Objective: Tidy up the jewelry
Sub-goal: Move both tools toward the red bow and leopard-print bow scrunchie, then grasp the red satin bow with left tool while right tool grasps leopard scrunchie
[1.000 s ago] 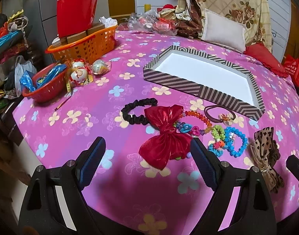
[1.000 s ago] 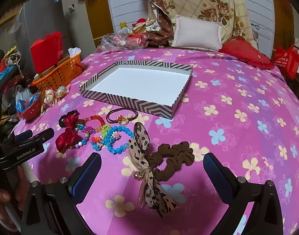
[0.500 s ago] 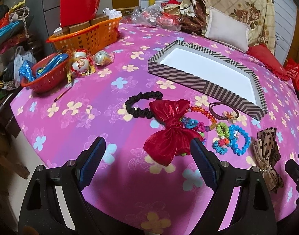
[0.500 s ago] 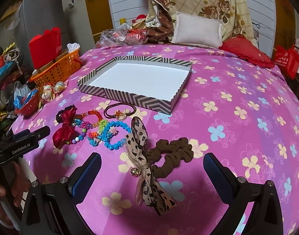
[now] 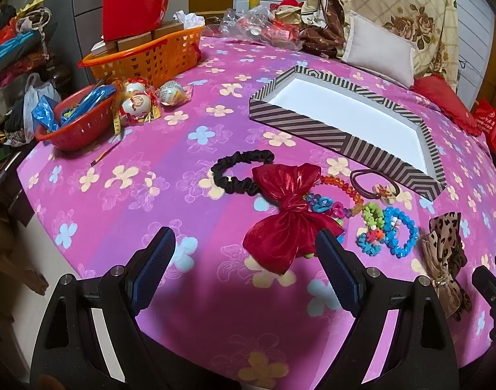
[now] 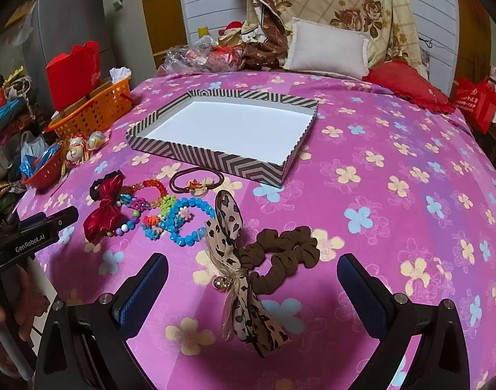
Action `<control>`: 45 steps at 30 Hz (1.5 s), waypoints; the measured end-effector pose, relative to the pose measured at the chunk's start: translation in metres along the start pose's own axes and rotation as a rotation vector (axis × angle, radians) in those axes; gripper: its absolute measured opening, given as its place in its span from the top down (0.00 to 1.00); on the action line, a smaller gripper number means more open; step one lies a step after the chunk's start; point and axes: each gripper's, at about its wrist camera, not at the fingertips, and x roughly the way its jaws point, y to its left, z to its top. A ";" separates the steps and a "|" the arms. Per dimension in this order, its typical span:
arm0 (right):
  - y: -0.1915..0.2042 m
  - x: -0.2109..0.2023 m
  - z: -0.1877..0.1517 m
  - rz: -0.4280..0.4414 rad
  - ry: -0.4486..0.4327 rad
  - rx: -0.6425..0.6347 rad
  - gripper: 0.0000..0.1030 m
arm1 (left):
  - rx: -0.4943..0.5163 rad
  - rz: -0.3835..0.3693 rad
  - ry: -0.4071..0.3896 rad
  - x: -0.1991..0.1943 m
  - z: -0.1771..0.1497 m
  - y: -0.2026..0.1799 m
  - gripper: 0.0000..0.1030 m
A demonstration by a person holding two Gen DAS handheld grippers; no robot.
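Note:
A striped box [image 5: 339,131] [image 6: 215,157] with a white inside lies empty on the pink floral cover. In front of it lie a black scrunchie [image 5: 238,169], a red bow [image 5: 288,217] [image 6: 103,209], coloured bead bracelets [image 5: 387,230] [image 6: 179,214], a brown hair tie [image 5: 374,183] [image 6: 195,180], a leopard bow [image 5: 443,253] [image 6: 234,260] and a brown scrunchie [image 6: 287,253]. My left gripper [image 5: 244,260] is open and empty, just short of the red bow. My right gripper [image 6: 252,286] is open and empty, with the leopard bow and brown scrunchie between its fingers' line.
An orange basket [image 5: 150,55] with a red bag [image 5: 134,0], a red bowl [image 5: 75,120] and wrapped eggs [image 5: 140,104] sit at the left edge. Pillows [image 6: 329,48] and clutter line the far side. The left gripper's body [image 6: 30,237] shows in the right view.
Both grippers have moved slightly forward and right toward the items. Nothing on the cover has moved; both jaws stay open.

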 end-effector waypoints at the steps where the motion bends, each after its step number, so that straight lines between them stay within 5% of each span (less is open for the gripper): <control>1: 0.000 0.000 0.000 0.000 -0.002 0.001 0.00 | -0.001 0.000 0.001 0.000 0.000 0.001 0.15; 13: -0.012 0.000 -0.004 -0.002 0.013 0.022 0.00 | -0.027 -0.008 0.024 0.006 -0.002 0.016 0.15; 22: -0.033 0.006 -0.010 -0.004 0.058 0.066 0.00 | -0.146 -0.095 0.090 0.019 0.002 0.044 0.15; 35: -0.022 0.020 -0.016 0.043 0.076 -0.023 0.01 | -0.078 -0.141 0.103 0.030 0.013 0.015 0.15; 45: -0.018 0.050 -0.011 -0.022 0.112 -0.093 0.01 | -0.056 -0.147 0.131 0.046 0.021 0.003 0.15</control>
